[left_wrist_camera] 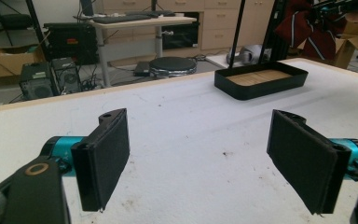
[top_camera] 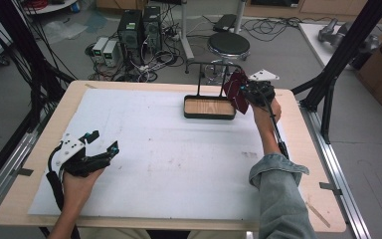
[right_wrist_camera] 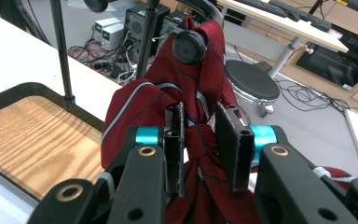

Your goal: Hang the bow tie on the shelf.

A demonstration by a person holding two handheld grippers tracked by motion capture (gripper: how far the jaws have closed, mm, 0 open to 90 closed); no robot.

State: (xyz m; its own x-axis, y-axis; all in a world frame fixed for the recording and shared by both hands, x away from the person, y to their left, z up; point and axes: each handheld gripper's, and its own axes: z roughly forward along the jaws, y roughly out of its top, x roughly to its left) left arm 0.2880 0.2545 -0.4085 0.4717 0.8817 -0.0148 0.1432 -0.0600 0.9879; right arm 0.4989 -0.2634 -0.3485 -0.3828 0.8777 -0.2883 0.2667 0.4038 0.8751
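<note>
The right gripper has its jaws clamped on a dark red striped tie, pinching a bunched, knot-like fold of the cloth between the two pads. In the high view that gripper is raised at about one o'clock on the counter, over the right end of a black tray with a wooden floor, and the tie hangs in a loose bundle from the jaws. From the far side of the tray rises a black rack of thin posts and a top bar. In the right gripper view the cloth is draped up around a round black knob at the end of that bar, directly above and just beyond the jaws, so the tie's long axis runs roughly vertical from knob down through the grip. The coming move probably turns on this: the knob lies straight ahead at twelve o'clock from the jaws, with the fabric touching it, whether the tie is to be hung there or lifted off. The left gripper rests at about eight o'clock, well apart from the rack, jaws spread wide and empty over the white mat; the right hand is clearly the nearer one.
</note>
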